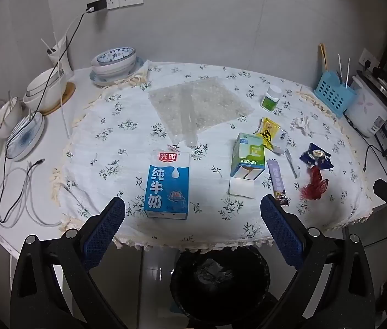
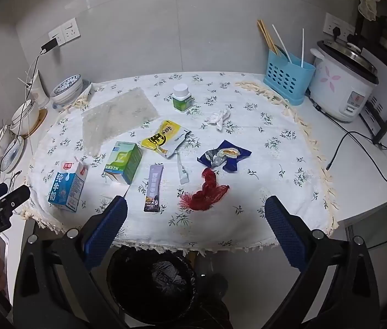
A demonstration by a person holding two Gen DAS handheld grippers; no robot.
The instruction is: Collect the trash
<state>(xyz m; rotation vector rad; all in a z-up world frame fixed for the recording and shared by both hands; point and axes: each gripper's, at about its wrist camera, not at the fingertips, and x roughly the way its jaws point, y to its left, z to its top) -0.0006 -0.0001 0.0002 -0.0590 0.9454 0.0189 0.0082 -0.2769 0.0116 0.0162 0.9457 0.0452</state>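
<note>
Trash lies on the flowered tablecloth [image 1: 105,148]: a blue milk carton [image 1: 167,185] [image 2: 68,185], a green box [image 1: 248,159] [image 2: 125,161], a purple sachet [image 1: 277,181] [image 2: 153,187], a red net [image 1: 314,185] [image 2: 207,192], a blue wrapper [image 1: 315,156] [image 2: 225,155], a yellow packet [image 1: 269,134] [image 2: 164,138], a crumpled tissue [image 2: 218,116], a bubble-wrap sheet [image 1: 199,104] [image 2: 118,116] and a green pill bottle [image 1: 270,97] [image 2: 182,98]. A black lined bin [image 1: 221,279] [image 2: 152,279] stands under the table's front edge. My left gripper [image 1: 192,216] is open and empty before the carton. My right gripper [image 2: 195,216] is open and empty before the red net.
Stacked bowls [image 1: 114,61], plates [image 1: 24,135] and cables [image 1: 15,192] crowd the left counter. A blue utensil holder [image 2: 288,75] and a rice cooker [image 2: 343,81] stand at the back right. A black cable [image 2: 358,150] lies on the right counter.
</note>
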